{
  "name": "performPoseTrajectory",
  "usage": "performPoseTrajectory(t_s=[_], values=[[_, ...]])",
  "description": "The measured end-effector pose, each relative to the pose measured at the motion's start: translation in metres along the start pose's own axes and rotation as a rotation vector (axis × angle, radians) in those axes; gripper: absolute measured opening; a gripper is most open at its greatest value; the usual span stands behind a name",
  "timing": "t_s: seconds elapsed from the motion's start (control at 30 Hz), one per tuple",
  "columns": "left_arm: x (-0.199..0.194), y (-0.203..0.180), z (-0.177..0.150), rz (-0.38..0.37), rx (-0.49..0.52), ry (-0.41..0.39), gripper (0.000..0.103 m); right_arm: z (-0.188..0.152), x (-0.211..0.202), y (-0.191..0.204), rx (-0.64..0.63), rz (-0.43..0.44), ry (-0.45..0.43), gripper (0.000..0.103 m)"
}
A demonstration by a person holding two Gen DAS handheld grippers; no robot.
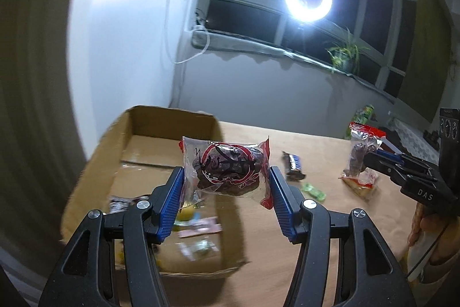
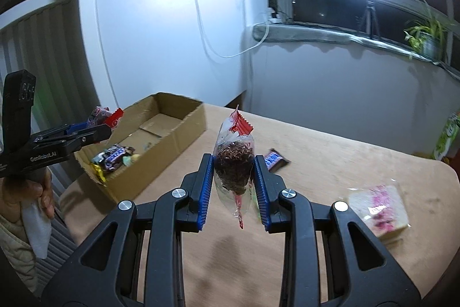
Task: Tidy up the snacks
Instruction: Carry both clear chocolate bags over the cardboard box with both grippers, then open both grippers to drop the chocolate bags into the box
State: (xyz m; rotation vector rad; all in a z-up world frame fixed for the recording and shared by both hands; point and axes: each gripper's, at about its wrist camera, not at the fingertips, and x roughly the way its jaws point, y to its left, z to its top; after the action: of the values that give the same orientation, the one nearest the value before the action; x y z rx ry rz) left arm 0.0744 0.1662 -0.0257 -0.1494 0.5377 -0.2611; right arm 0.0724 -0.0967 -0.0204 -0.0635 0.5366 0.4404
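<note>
The left gripper [image 1: 227,186] has its blue fingers [image 1: 172,203] partway apart and pressed on both ends of a clear snack packet with red print [image 1: 227,171], held flat above the near right wall of the open cardboard box [image 1: 95,163]. Inside the box lie several wrapped snacks, among them a dark chocolate bar [image 2: 113,157]. The right gripper [image 2: 234,186] has its fingers [image 2: 205,192] nearly together, pinching a second clear packet with a red crimped top [image 2: 234,160] upright, above the worktop [image 2: 345,157] to the right of the box. Further right of the box, on the worktop, lie another chocolate bar [image 2: 274,160], a small green sweet [image 1: 313,190] and a wrapped pale slice with pink marking [image 2: 379,209].
</note>
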Motion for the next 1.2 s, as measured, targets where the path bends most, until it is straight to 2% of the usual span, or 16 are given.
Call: performPoseTrajectory(t_s=[0.3,0.67,0.73,0.8,0.87,0.93,1.2], values=[[-0.012,0.034,-0.008,0.063,-0.047,-0.007,0.057,0.018,0.024,0.052,-0.086,0.096,-0.001,0.029],[-0.007,0.055,-0.016,0.106,-0.077,0.023,0.057,0.052,0.073,0.124,-0.211,0.233,-0.011,0.029],[-0.004,0.057,-0.018,0.112,-0.08,0.033,0.059,0.056,0.088,0.134,-0.232,0.257,0.014,0.033],[0.0,0.058,-0.018,0.124,-0.077,0.048,0.063,0.057,0.096,0.142,-0.252,0.245,0.02,0.056],[0.002,0.06,-0.019,0.136,-0.078,0.054,0.065,0.056,0.094,0.143,-0.254,0.242,0.001,0.068],[0.001,0.061,-0.02,0.139,-0.077,0.056,0.069,0.052,0.091,0.138,-0.238,0.236,-0.008,0.069],[-0.005,0.06,-0.02,0.162,-0.081,0.051,0.07,0.035,0.075,0.106,-0.161,0.194,0.002,0.069]])
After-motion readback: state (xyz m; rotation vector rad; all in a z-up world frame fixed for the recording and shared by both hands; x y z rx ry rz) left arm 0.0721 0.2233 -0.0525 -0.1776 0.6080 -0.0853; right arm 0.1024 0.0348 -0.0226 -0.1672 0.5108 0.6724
